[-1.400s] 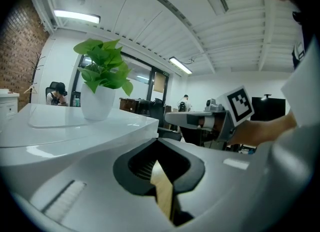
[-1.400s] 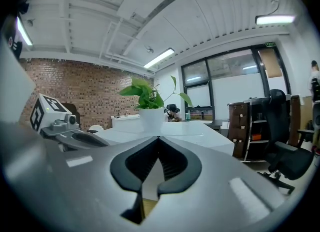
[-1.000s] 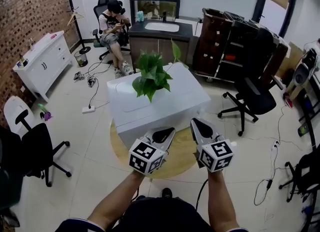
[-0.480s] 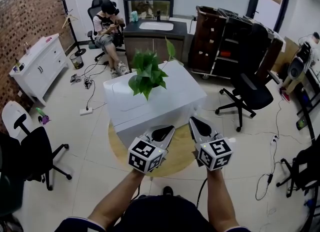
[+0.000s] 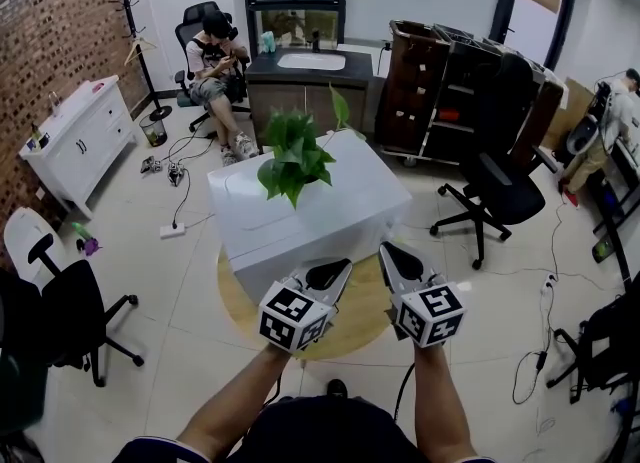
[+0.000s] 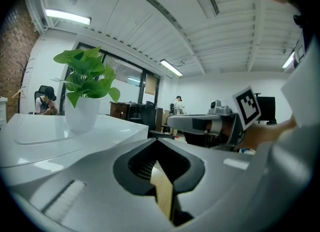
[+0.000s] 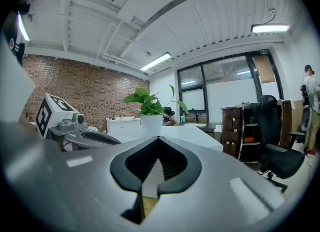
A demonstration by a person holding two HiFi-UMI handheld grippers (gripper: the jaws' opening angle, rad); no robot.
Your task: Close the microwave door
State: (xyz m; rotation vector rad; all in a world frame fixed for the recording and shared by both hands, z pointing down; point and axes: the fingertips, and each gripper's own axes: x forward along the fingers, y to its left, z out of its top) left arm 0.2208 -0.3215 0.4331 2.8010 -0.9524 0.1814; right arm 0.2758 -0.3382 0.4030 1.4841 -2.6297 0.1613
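Note:
The white microwave (image 5: 310, 206) stands on a round wooden table (image 5: 362, 299), with a potted green plant (image 5: 293, 154) on top. Its front faces me and no door swings out from it. Both grippers hang side by side just before that front, tips pointing at it. My left gripper (image 5: 343, 263) is shut with nothing in it, and so is my right gripper (image 5: 385, 247). In the left gripper view the shut jaws (image 6: 159, 141) point past the plant (image 6: 87, 75) on the microwave top (image 6: 60, 136). The right gripper view shows its shut jaws (image 7: 159, 138) below the plant (image 7: 150, 100).
Black office chairs stand at the left (image 5: 70, 311) and right (image 5: 500, 196). A seated person (image 5: 215, 56) is at the back beside a dark sink cabinet (image 5: 305, 76). A white cabinet (image 5: 75, 136) lines the brick wall. Cables lie on the tiled floor (image 5: 175, 186).
Both grippers stay shut and almost still before the microwave. The head view has shifted slightly, so the room sits a little differently in the frame.

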